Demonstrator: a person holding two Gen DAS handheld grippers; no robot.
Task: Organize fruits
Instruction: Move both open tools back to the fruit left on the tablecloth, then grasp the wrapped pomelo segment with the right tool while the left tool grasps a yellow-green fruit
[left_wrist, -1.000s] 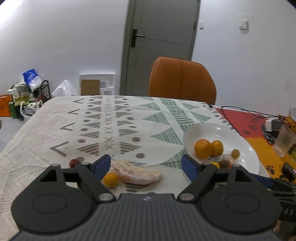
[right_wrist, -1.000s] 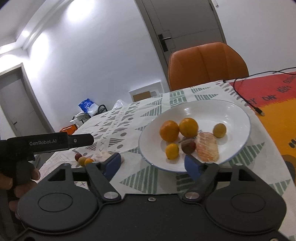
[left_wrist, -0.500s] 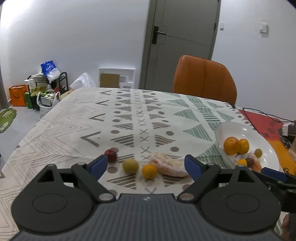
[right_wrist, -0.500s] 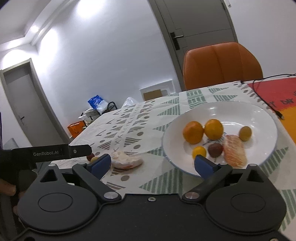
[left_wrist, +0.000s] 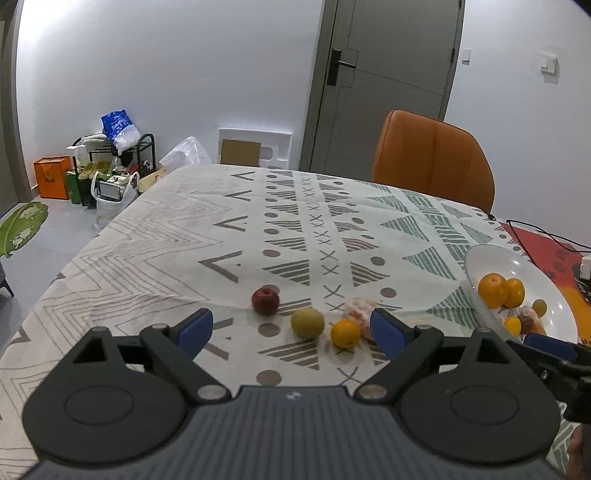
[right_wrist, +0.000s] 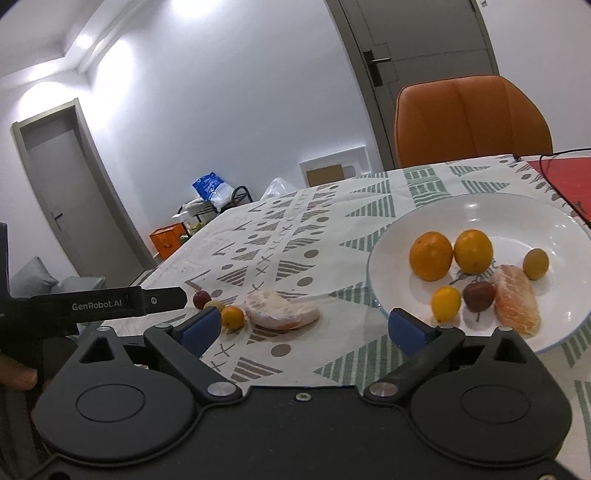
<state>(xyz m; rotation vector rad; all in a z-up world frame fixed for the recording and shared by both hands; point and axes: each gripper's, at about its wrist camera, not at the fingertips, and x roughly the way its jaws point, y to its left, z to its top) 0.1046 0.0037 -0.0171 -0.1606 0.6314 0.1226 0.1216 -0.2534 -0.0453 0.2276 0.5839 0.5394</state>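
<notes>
Left gripper (left_wrist: 291, 326): both blue fingers (left_wrist: 194, 326) stand wide apart and hold nothing, the gap between them framing the loose fruit on the patterned tablecloth (left_wrist: 207, 236). Within that gap lie, in a row, a small red fruit (left_wrist: 265, 300), a greenish fruit (left_wrist: 307, 322) and a small orange citrus (left_wrist: 345, 333); a peeled citrus piece (left_wrist: 358, 312) lies just behind the citrus and is partly hidden by the right-hand finger. Compared with one second ago, when only the peeled piece and one small orange fruit sat between the fingers and the red fruit showed at the left tip, this view has swung leftward, so the whole row is now bracketed and the white plate (left_wrist: 491, 258) has slid to the right edge. Right gripper (right_wrist: 303, 328): jaws likewise wide apart and empty, poised over bare cloth between the peeled piece and the plate rim; earlier the plate lay directly ahead of it, whereas now it sits off to the right. The plate carries two oranges (right_wrist: 430, 260), a small yellow fruit, a dark red fruit, a yellow-green fruit and a second peeled piece. The shift probably marks the approach to the next pickup by the left gripper, though which fruit is targeted cannot be told. Four items remain off the plate, so the sorting appears roughly half done.
</notes>
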